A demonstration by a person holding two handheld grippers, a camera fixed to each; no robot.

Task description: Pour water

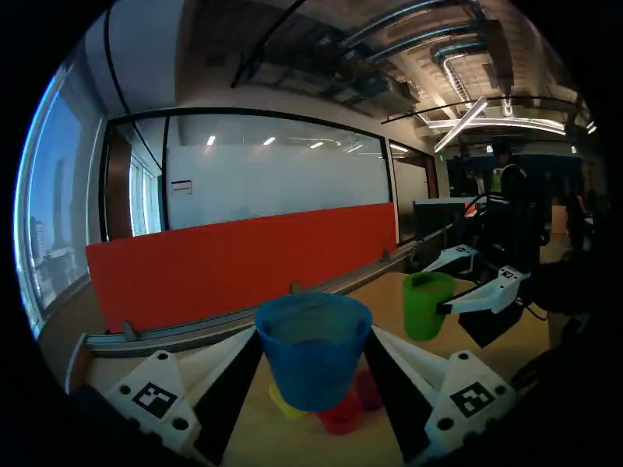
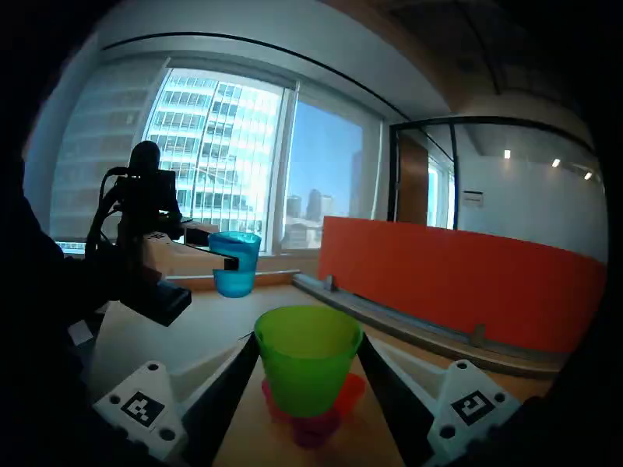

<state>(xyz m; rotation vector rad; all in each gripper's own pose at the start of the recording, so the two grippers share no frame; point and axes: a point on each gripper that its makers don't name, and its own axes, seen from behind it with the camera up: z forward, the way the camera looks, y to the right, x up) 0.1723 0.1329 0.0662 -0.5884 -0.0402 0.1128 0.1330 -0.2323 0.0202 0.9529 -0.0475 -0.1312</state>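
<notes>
Two cups are held upright and well apart, the blue cup [image 1: 315, 366] clamped in the left gripper [image 1: 314, 338], the green cup [image 2: 308, 366] clamped in the right gripper [image 2: 308, 346], so pouring seems not yet begun: next, bring one rim over the other and tilt.

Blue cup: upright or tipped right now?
Upright. The blue cup has a level rim, mouth up, held in the left gripper jaws; the right gripper view also shows it untilted.
</notes>
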